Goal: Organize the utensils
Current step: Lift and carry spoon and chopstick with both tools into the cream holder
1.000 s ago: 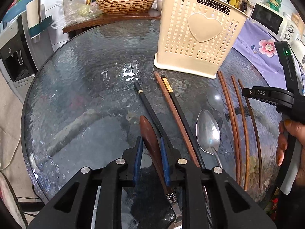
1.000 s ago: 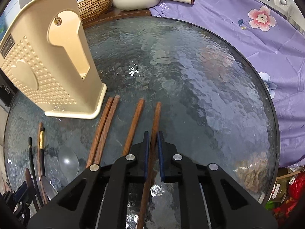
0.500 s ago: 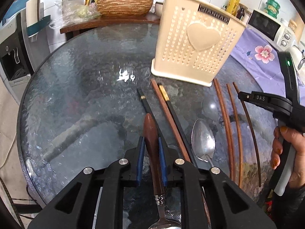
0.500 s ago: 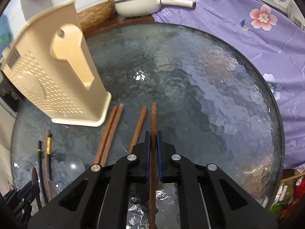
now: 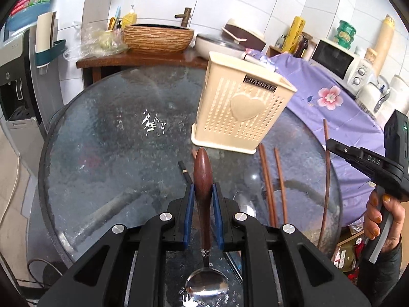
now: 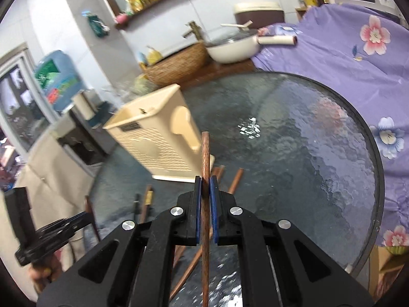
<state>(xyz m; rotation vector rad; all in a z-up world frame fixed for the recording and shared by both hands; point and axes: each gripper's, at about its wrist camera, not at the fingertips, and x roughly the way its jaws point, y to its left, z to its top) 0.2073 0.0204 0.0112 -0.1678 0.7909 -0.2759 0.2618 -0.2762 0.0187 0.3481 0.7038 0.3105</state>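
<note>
My left gripper (image 5: 202,192) is shut on a spoon with a dark wooden handle (image 5: 202,171); its metal bowl (image 5: 206,285) hangs below the jaws, lifted above the glass table (image 5: 102,153). My right gripper (image 6: 205,186) is shut on a brown wooden chopstick (image 6: 205,153), raised off the table; it also shows in the left wrist view (image 5: 326,168). The cream perforated utensil holder (image 5: 242,117) stands upright on the table, ahead of both grippers (image 6: 156,138). More brown chopsticks (image 5: 271,184), a black chopstick (image 5: 184,174) and a metal spoon (image 5: 244,203) lie on the glass.
A purple flowered cloth (image 6: 358,58) covers the surface right of the table. A woven basket (image 5: 157,38), a white pan (image 6: 232,48) and a microwave (image 5: 340,64) stand behind. A water dispenser (image 5: 18,76) is at the left.
Both grippers have lifted their utensils off the table and tilted upward. The spoon and the chopstick now hang in the air, and the utensil holder looks farther and lower in both views.
</note>
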